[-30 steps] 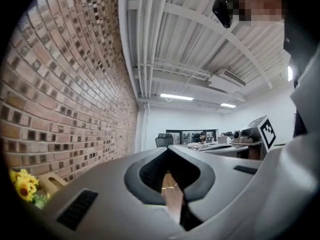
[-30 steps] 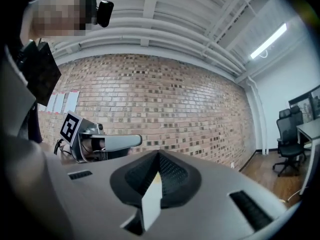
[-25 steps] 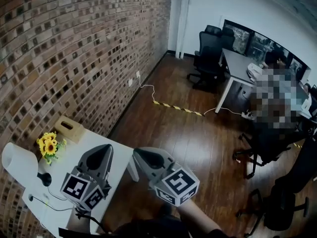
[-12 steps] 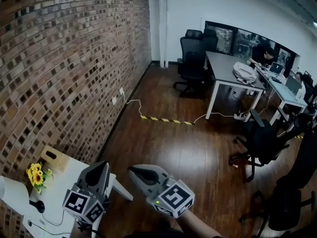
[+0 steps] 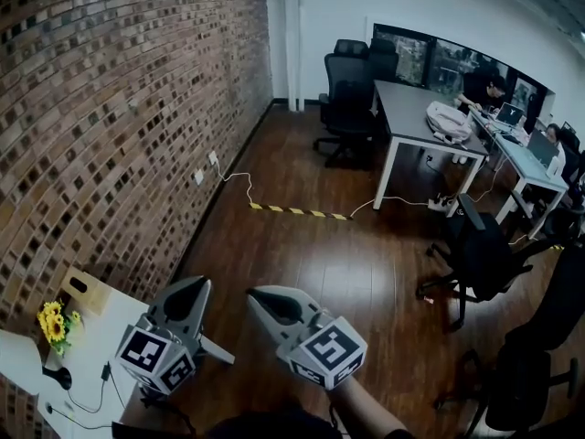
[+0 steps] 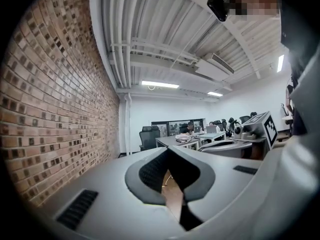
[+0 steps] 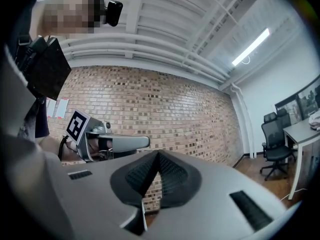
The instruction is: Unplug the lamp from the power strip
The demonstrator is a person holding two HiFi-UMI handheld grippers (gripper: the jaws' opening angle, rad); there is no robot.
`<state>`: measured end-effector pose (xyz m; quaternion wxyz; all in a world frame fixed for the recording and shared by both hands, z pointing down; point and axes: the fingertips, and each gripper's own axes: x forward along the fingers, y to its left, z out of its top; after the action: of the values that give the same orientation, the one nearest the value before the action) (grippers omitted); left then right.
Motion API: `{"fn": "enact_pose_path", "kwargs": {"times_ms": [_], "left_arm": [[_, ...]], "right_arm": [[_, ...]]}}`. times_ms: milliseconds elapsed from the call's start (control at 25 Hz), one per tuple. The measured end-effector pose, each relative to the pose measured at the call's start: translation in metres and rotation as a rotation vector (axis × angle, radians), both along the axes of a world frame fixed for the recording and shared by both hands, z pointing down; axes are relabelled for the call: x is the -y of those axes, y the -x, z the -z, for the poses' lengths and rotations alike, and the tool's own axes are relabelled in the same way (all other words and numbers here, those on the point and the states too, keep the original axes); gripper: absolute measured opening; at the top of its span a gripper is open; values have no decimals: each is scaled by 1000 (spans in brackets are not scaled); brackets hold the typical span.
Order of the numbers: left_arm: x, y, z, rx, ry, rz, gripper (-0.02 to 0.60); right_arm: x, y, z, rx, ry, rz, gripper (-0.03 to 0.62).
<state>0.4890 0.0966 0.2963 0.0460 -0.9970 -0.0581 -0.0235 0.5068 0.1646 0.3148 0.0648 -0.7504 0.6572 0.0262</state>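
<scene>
Since my left gripper (image 5: pixel 195 288) and right gripper (image 5: pixel 258 296) are both clamped shut on nothing and aimed level over the wood floor (image 5: pixel 320 263), I reckon they're just in carry pose, clear of the lamp (image 5: pixel 18 359) sitting on the white table (image 5: pixel 108 323) down at my left.

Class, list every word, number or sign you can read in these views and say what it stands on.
No readable words or numbers anywhere.
Left gripper and right gripper markers: black-and-white squares, no letters.
Sheets on the brick wall: too small to read.
</scene>
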Motion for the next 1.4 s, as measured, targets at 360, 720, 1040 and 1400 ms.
{"fn": "enact_pose_path", "kwargs": {"times_ms": [360, 720, 1040, 1400], "left_arm": [[-8, -31, -7, 35, 2, -45, 14], [19, -64, -24, 84, 84, -121, 14], [67, -85, -25, 62, 189, -139, 14], [135, -87, -33, 56, 240, -81, 14]], "right_arm": [[-11, -29, -7, 33, -11, -52, 2], [21, -49, -15, 51, 29, -99, 2], [72, -77, -6, 28, 83, -119, 2], [136, -88, -15, 16, 144, -105, 0]]}}
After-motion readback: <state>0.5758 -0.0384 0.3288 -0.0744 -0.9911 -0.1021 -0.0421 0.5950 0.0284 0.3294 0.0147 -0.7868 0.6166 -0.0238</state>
